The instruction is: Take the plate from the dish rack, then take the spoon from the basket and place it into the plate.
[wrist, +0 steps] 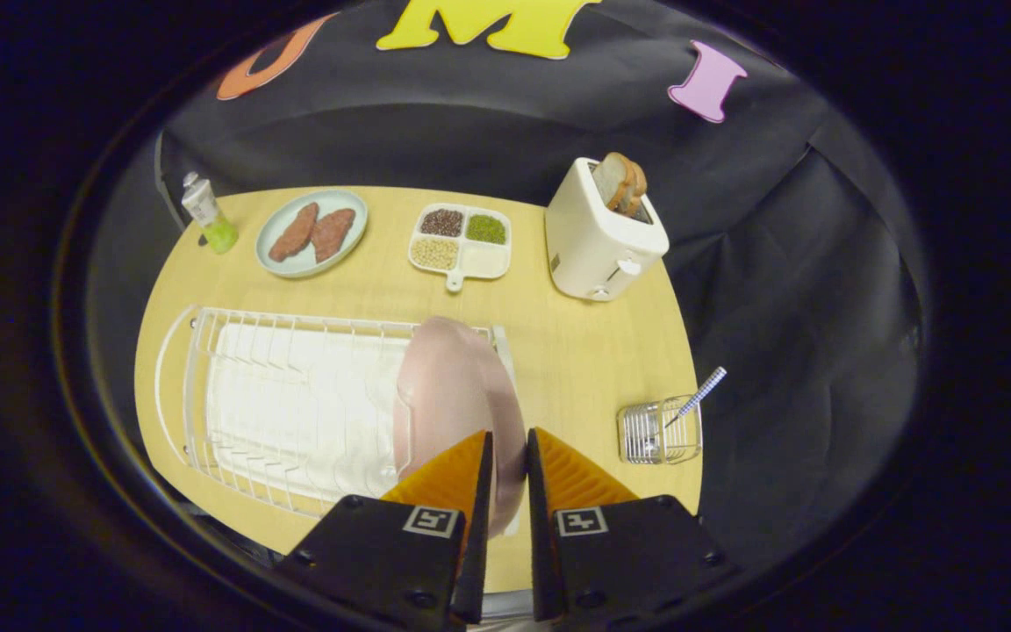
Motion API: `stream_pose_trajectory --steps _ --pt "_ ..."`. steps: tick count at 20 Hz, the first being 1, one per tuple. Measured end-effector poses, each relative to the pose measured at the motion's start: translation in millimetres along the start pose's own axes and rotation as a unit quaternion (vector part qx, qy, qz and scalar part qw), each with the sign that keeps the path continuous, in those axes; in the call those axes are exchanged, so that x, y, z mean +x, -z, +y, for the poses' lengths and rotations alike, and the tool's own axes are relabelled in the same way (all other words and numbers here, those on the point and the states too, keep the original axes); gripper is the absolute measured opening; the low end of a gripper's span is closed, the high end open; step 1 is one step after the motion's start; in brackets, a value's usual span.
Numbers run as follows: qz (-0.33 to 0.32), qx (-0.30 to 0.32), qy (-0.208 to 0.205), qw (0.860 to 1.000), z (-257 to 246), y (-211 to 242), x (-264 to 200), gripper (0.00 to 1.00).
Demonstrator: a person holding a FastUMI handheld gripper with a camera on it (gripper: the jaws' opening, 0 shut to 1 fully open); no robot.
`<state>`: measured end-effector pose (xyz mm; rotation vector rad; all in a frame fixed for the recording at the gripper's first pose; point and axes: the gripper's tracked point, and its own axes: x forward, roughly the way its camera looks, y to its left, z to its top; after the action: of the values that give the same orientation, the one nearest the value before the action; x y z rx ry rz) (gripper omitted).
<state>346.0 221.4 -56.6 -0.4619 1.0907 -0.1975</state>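
- While the pink plate [457,395] stood upright at the right end of the dish rack [295,404], the gripper [510,448] had its fingers pinching the rim; the lift seemed unfinished.
- The spoon [699,393] waited in its basket [659,432] near the tabletop [584,360] right edge; open wood lay between rack and basket.

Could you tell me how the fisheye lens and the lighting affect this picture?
Gripper view: the table edge bows into a curve; the lighting is even, with soft shadows; the toaster and dish rack look sharp; the fingers straddle the pink plate rim, looming large and slightly soft.
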Motion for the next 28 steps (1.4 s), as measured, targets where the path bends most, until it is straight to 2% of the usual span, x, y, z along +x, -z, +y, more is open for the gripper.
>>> stream_pose_trajectory --steps 2,4,10,16,20,25,28 --pt "0.011 0.002 0.04 0.999 -8 3 4 0.24" --pt "0.006 0.008 0.049 0.999 -2 1 1 0.19" --pt "-0.01 0.014 0.09 0.996 6 8 -16 0.14" --pt "-0.08 0.032 0.158 0.984 -11 3 -45 0.13" --pt "-0.09 0.022 0.123 0.988 -5 33 -63 0.13" --pt "-0.111 0.028 0.031 0.993 -1 91 -83 0.13" --pt "-0.123 0.026 -0.01 0.992 0 136 -82 0.13"
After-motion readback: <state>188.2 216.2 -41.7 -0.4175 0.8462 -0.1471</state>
